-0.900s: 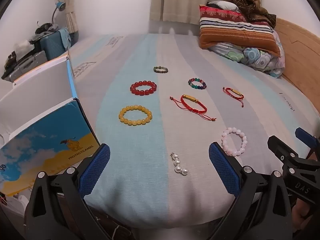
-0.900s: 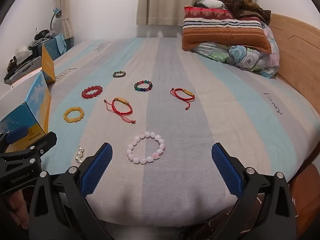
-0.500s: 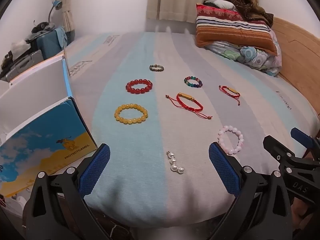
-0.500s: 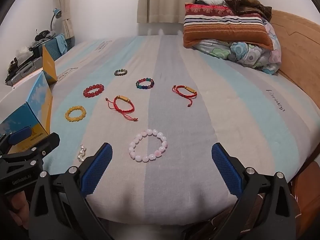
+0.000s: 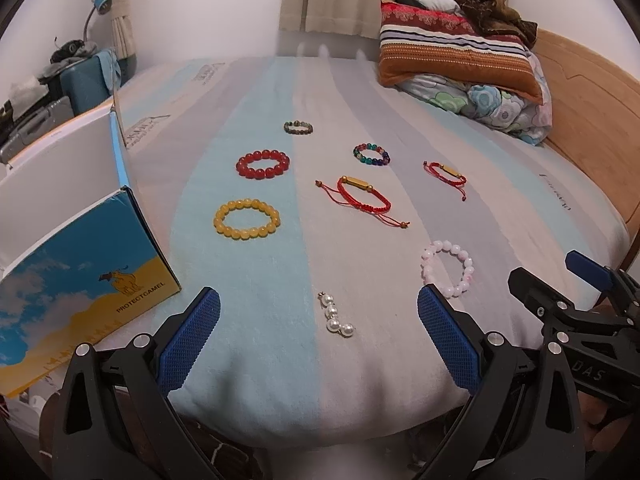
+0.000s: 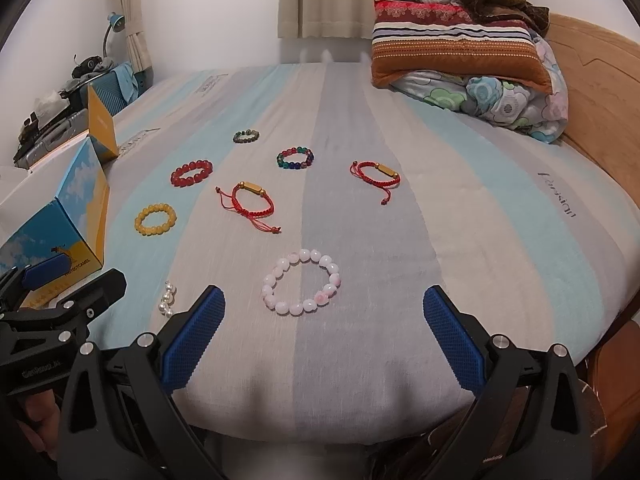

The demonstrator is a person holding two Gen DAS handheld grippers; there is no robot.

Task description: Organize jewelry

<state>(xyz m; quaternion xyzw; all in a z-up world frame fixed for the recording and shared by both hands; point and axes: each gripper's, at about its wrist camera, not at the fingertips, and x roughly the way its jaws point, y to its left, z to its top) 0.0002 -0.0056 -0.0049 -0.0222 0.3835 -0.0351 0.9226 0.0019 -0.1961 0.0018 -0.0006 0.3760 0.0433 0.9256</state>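
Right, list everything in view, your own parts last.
pearl strand: 1, white, nearest bed edge
pink bracelet: 1, near edge
yellow bracelet: 1, left
red bead bracelet: 1, behind yellow
red cord bracelets: 2, gold bars, middle and right
multicolour bracelet: 1, far middle
dark green bracelet: 1, farthest
box: 1, blue-yellow, open, left
pillow: 1, striped, headboard
left claw: open
right claw: open
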